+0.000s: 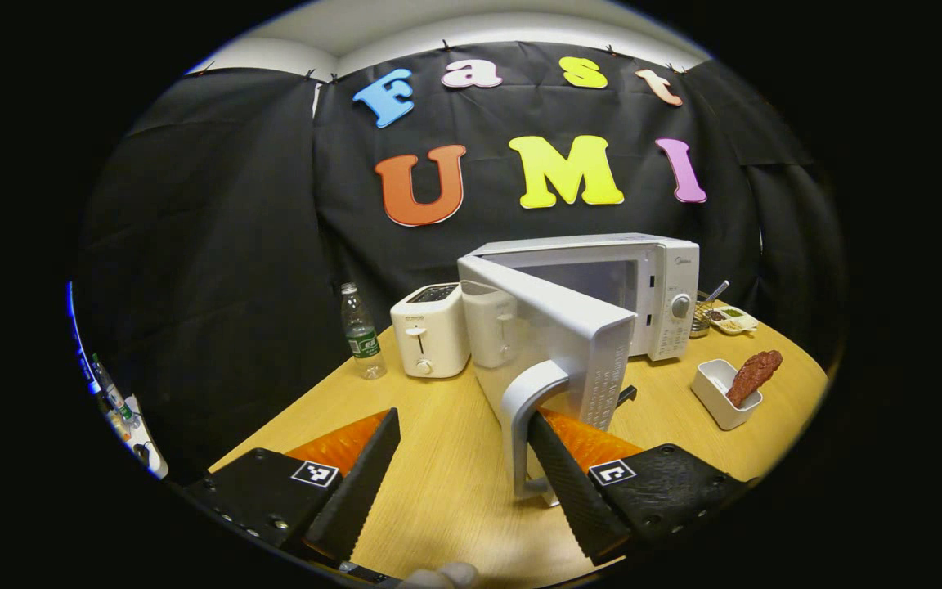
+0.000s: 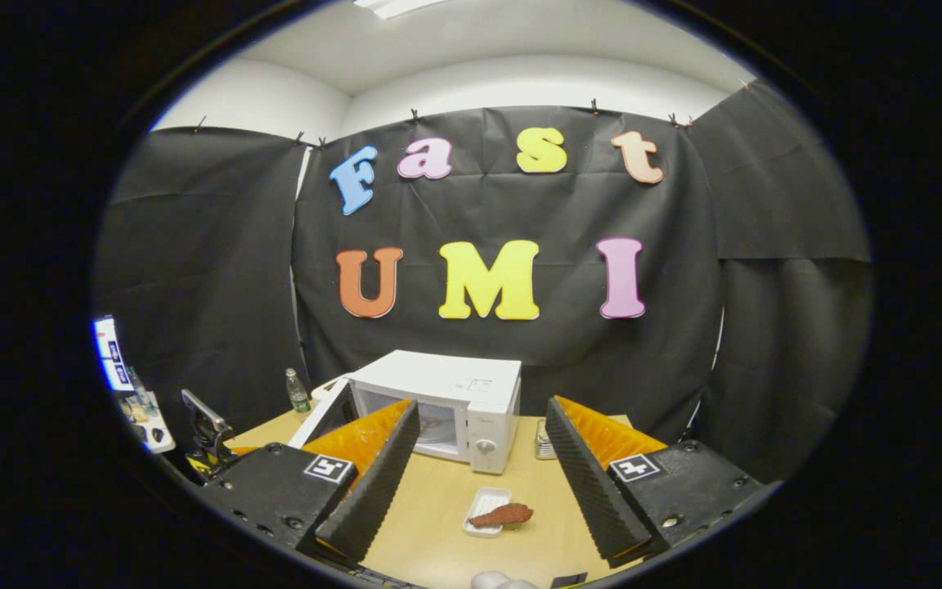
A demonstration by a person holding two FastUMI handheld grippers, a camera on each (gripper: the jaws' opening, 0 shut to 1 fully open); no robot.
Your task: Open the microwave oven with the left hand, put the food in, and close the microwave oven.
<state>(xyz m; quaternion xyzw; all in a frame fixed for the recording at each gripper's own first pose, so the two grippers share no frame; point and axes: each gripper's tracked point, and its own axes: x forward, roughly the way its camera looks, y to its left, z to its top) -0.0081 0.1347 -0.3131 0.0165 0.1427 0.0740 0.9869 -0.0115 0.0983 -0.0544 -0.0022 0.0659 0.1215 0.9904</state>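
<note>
In the left gripper view we find the left gripper (image 1: 455,483) at the bottom centre, fingers spread wide; its right-hand finger (image 1: 573,491) is hooked inside the loop of the door handle (image 1: 530,409), touching it, while the other finger stands apart over bare table (image 1: 438,507), so nothing is pinched. The microwave oven (image 1: 651,286) sits at centre, its door (image 1: 549,343) swung partly open toward us. Left of it we note a white toaster (image 1: 430,330) and a water bottle (image 1: 362,334). At the right of the frame the brown food (image 1: 753,376) leans in a small white tray (image 1: 720,393). In the right gripper view the right gripper (image 2: 475,483) hangs released, grasping nothing, above the table. Between its fingers, low in the frame, we see the food (image 2: 504,515) on its tray (image 2: 487,501), in front of the microwave oven (image 2: 446,401), whose door (image 2: 328,417) stands open at the left.
</note>
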